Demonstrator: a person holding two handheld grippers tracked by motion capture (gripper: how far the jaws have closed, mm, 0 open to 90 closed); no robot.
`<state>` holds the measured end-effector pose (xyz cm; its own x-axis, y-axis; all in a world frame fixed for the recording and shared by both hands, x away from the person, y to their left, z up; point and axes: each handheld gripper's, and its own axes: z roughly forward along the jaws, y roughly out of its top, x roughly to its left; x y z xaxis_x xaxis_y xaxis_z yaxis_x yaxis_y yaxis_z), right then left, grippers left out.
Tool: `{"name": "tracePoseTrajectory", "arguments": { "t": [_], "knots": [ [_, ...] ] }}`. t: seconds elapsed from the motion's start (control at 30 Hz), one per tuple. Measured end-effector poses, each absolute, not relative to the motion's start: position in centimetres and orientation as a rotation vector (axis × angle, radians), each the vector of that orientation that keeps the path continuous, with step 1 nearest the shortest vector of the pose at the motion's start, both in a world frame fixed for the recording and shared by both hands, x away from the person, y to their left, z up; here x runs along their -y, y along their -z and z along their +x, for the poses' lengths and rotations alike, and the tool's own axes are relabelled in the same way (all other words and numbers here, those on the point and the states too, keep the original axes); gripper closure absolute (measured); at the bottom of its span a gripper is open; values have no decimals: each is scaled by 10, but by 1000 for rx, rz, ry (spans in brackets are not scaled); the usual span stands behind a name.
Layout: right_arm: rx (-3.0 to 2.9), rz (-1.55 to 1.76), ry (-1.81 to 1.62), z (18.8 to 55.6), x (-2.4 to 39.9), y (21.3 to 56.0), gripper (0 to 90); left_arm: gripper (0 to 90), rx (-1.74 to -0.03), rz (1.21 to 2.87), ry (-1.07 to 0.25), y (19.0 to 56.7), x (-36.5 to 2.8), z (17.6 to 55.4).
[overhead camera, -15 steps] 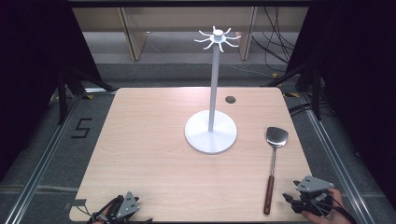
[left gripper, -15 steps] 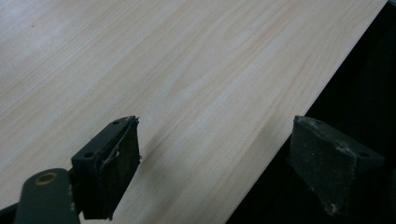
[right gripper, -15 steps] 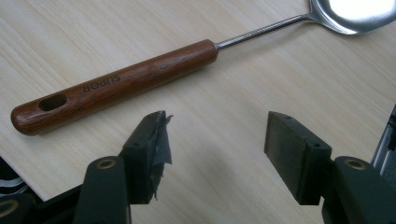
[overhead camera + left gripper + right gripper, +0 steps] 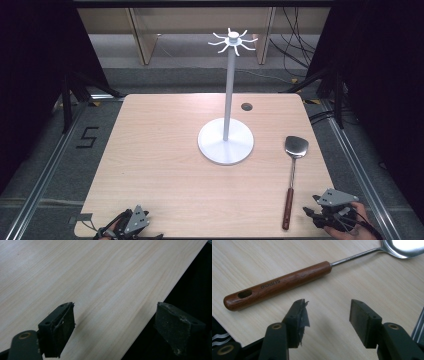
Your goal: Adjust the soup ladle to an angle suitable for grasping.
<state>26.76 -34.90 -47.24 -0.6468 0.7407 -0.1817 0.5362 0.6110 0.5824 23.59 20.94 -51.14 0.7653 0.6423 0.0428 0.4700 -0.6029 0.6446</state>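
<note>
Near the desk's (image 4: 165, 165) front right corner lies a stiff spatula (image 4: 292, 177); its wooden handle (image 4: 277, 286) offers grip, both the right tool (image 4: 328, 315) and left tool (image 4: 115, 325) gaping empty

Grey floor (image 4: 165, 55) — dark curtains (image 4: 35, 60).

This looks like a lab or recording cell set up for handling trials rather than a home. A plain light-wood table (image 4: 165, 165) stands on grey flooring marked with a painted "5" (image 4: 87, 137) and flanked by metal rails (image 4: 47, 172), with black curtains (image 4: 35, 75) on both sides. Loose cables (image 4: 292, 30) trail across the floor behind, near bare wooden furniture legs (image 4: 142, 35).
</note>
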Motion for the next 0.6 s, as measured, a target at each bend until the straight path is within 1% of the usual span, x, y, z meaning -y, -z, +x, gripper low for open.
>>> {"name": "tracePoseTrajectory", "arguments": {
  "t": [0.03,0.07,0.1,0.13,0.2,0.27,0.3,0.33,0.4,0.47,0.6],
  "knots": [
    [-2434,1012,-692,268,349,472,515,157,-828,2330,-361,511,-210,236],
    [-2434,1012,-692,268,349,472,515,157,-828,2328,-360,511,-210,236],
    [-2442,998,-702,267,348,472,583,156,-827,2327,-360,511,-210,236],
    [-2442,998,-702,267,348,472,583,156,-828,2329,-360,511,-209,236],
    [-2443,974,-725,266,348,471,691,156,-826,2331,-362,511,-210,236],
    [-2441,959,-743,265,346,470,754,156,-824,2329,-358,511,-210,236],
    [-2451,935,-753,264,345,470,805,157,-824,2327,-357,511,-210,236],
    [-2451,935,-753,264,345,470,805,157,-825,2327,-356,511,-210,236],
    [-2460,920,-777,264,343,470,859,157,-823,2327,-358,511,-210,236],
    [-2473,915,-777,264,342,471,889,156,-825,2326,-356,511,-210,236],
    [-2496,918,-784,265,339,475,900,155,-823,2325,-358,510,-210,236]
  ]
}}
